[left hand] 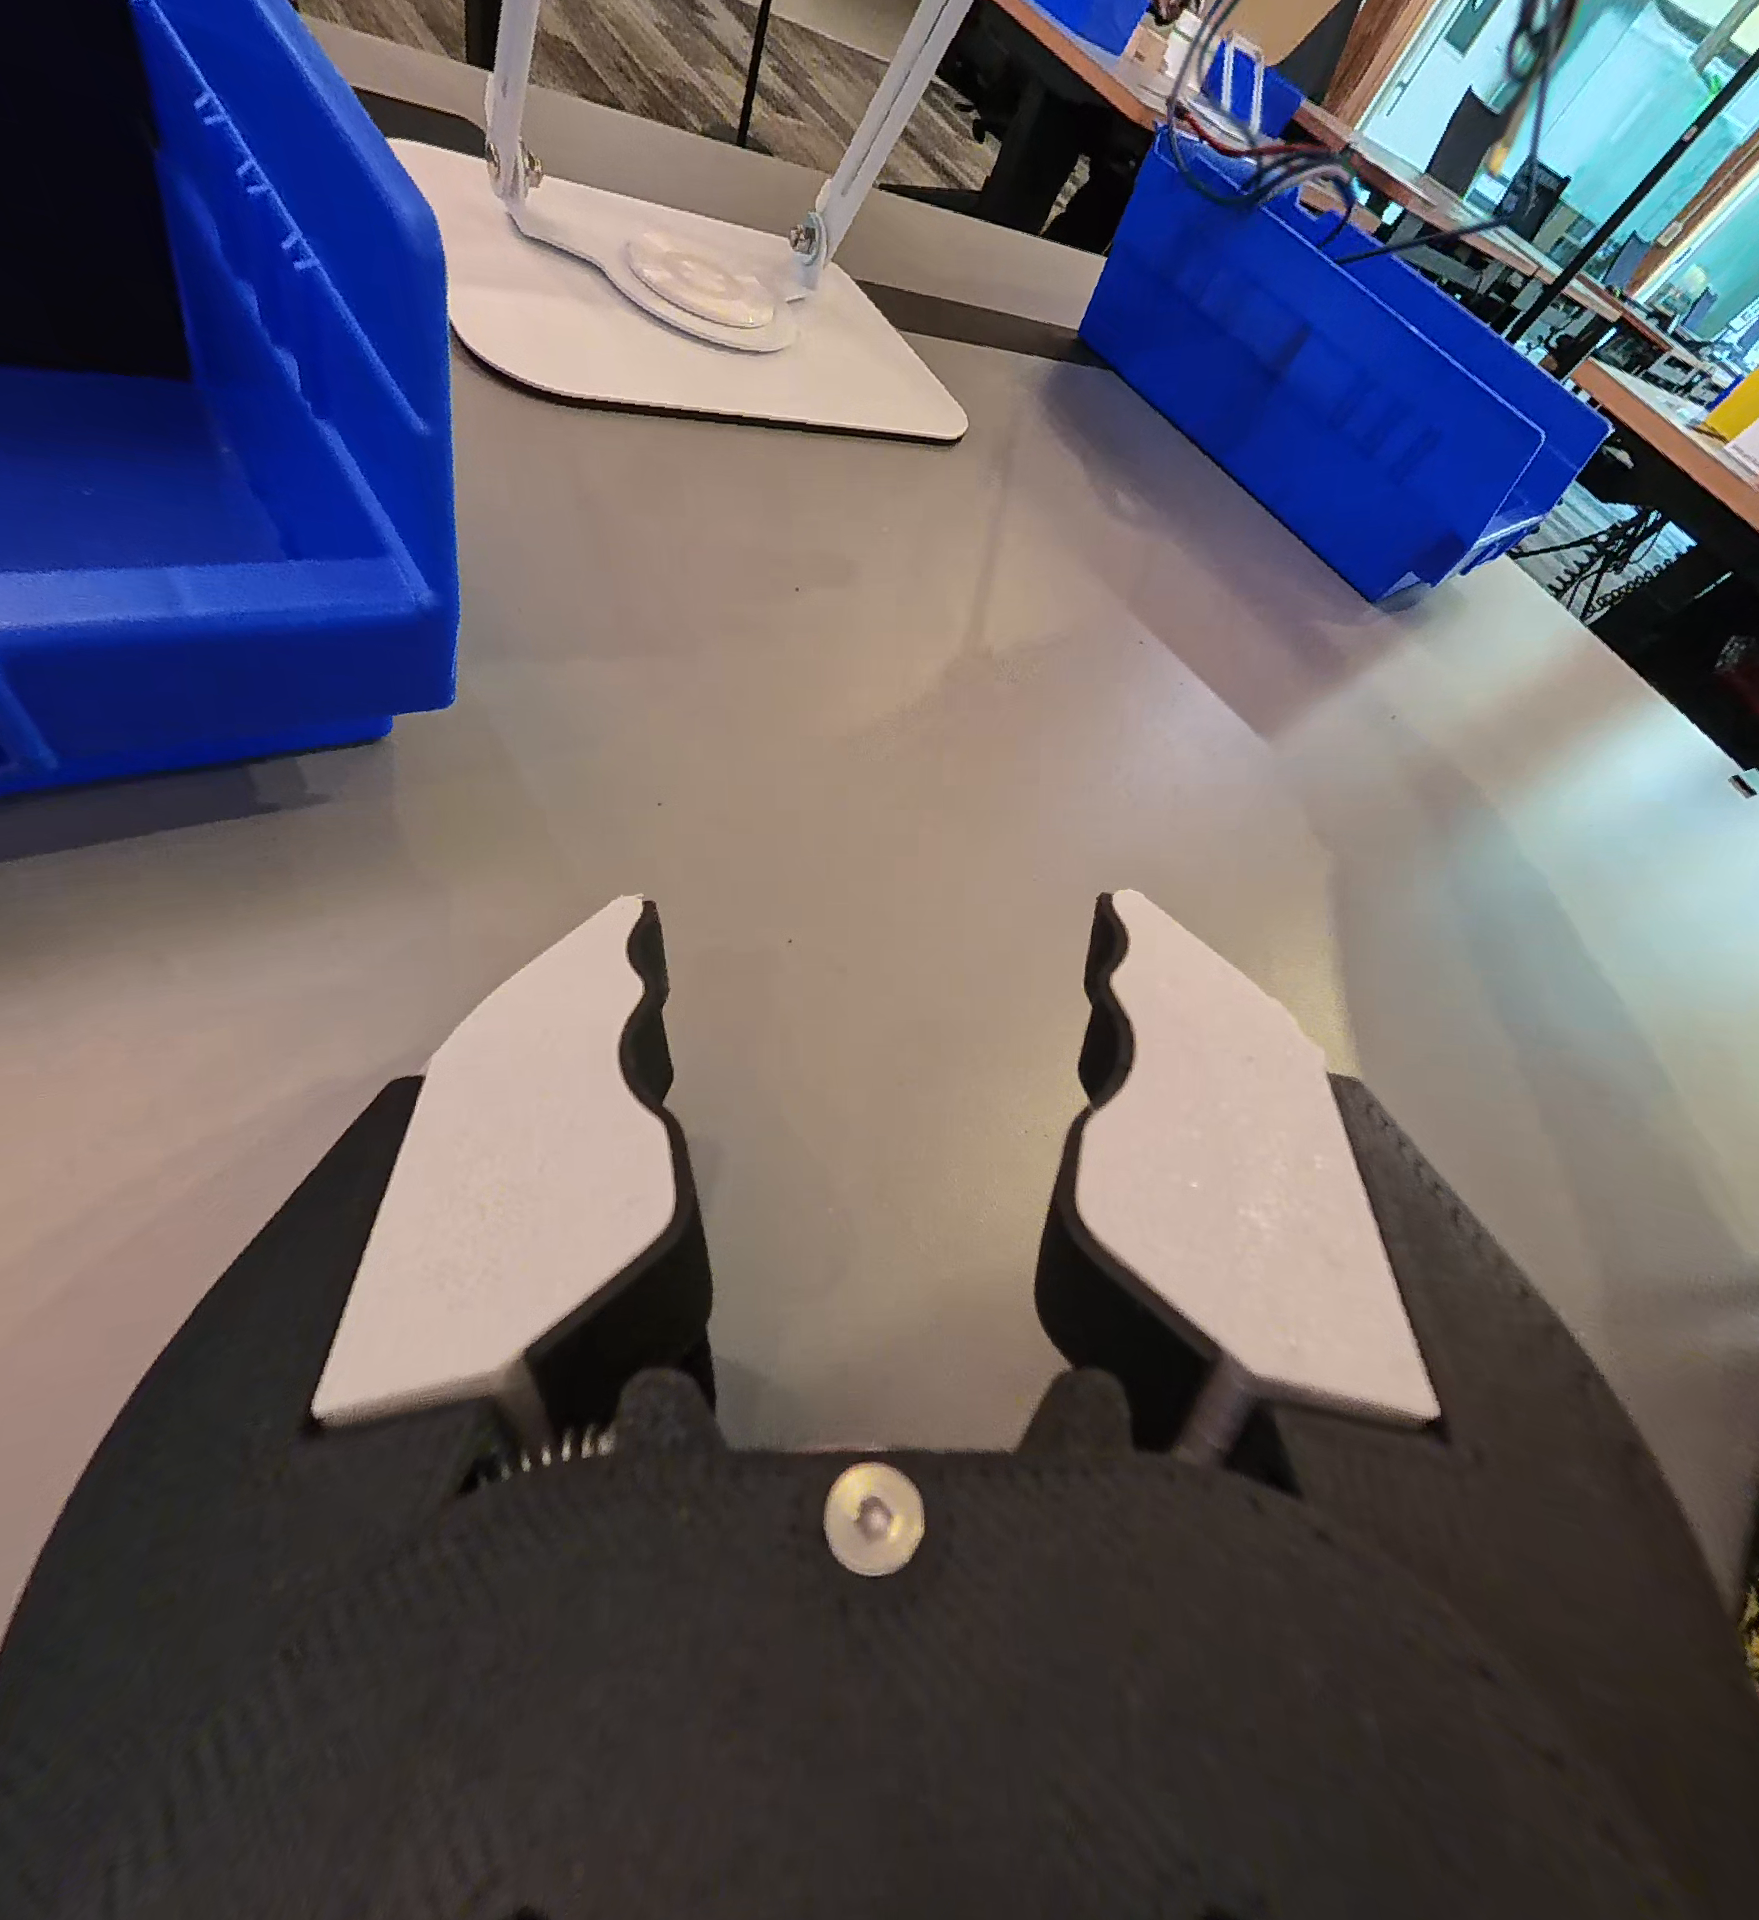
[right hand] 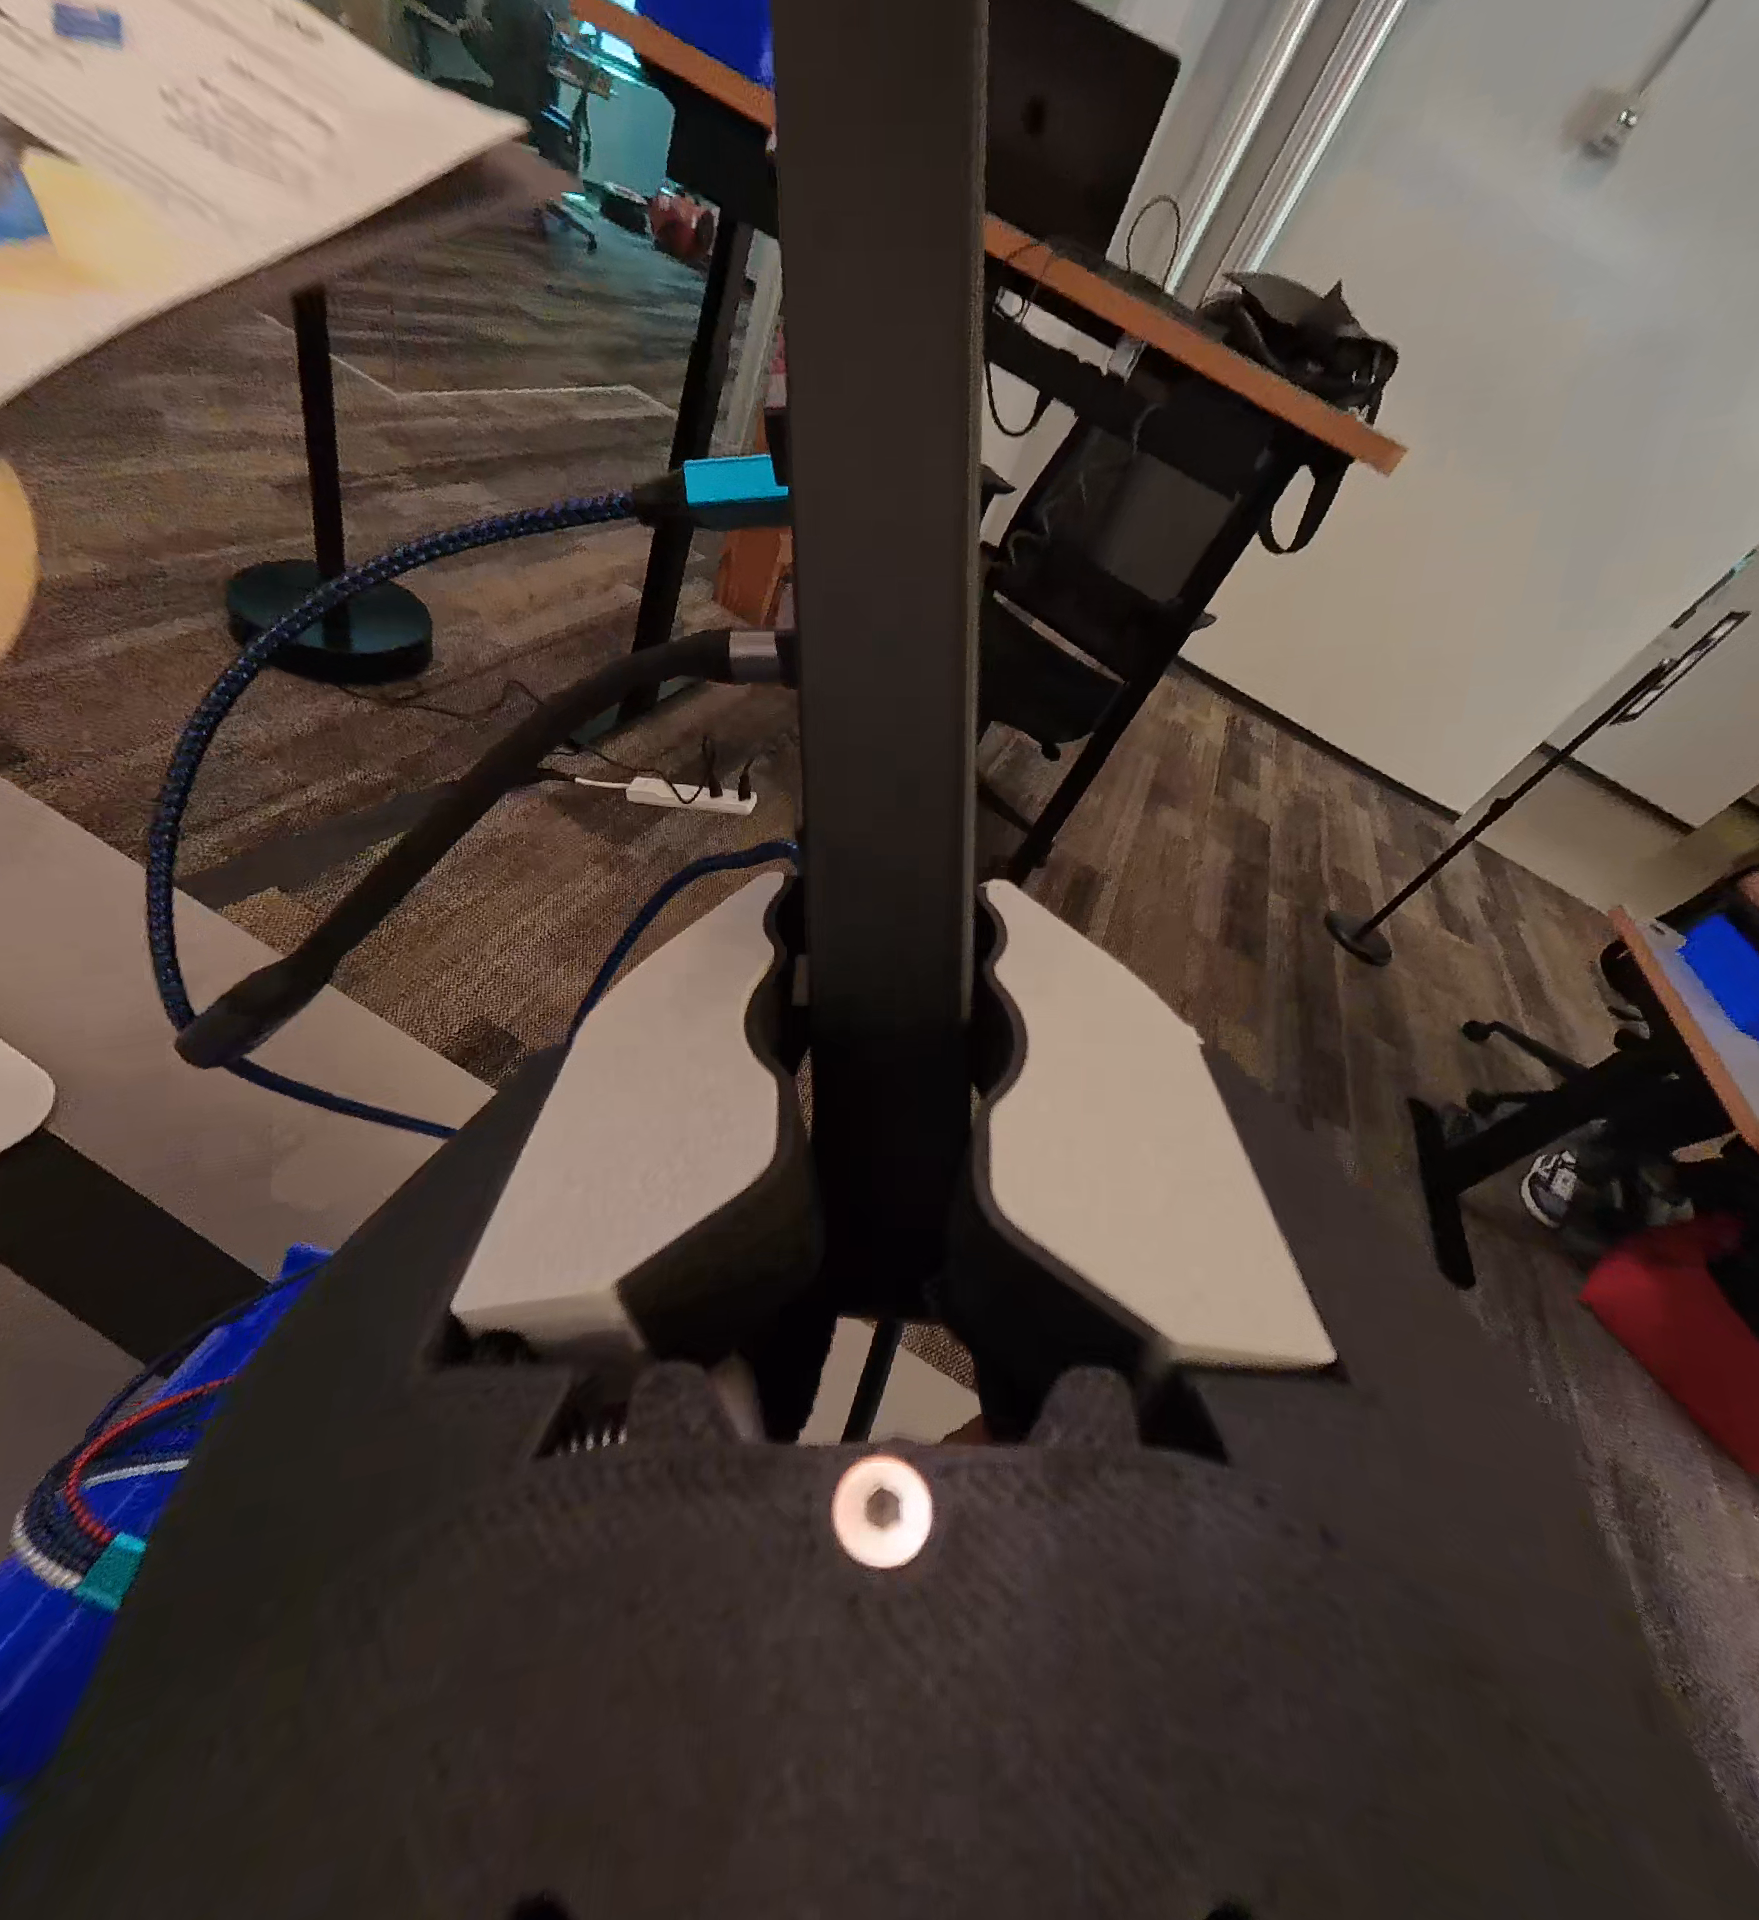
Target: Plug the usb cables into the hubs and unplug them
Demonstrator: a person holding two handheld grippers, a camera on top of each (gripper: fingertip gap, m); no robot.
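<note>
Right hand-held gripper (right hand: 885,904): pinching a long dark grey hub (right hand: 880,416) by its near end, both pads pressed on its narrow sides. The hub stands lifted off the tabletop (right hand: 75,935), past its far edge, pointing away from the camera.

Two cables are seated in the hub's left side: a blue braided cable (right hand: 231,686) with a teal plug (right hand: 729,488) in the farther port, and a thick black cable (right hand: 418,821) with a grey plug (right hand: 750,657) nearer the fingers. Both droop in loops back to the tabletop's far edge. A thin blue lead (right hand: 646,914) passes behind the left finger; where it ends is hidden.

Left hand-held gripper (left hand: 880,914): spread wide, nothing between the fingers, over bare tabletop (left hand: 854,675) between two blue bins (left hand: 179,520) (left hand: 1322,416), near the white stand base (left hand: 698,353).

Handling, as a judgement:
- Hub: rigid, light, smooth casing; held at one end it will likely lever under a sideways pull, so the grip must be firm.
- Plugs: hard shells, best taken across the flat faces, close to the port.
- Cables: braid is limp and springy; pulling on it strains the joint. Pull straight out along the port axis.
</note>
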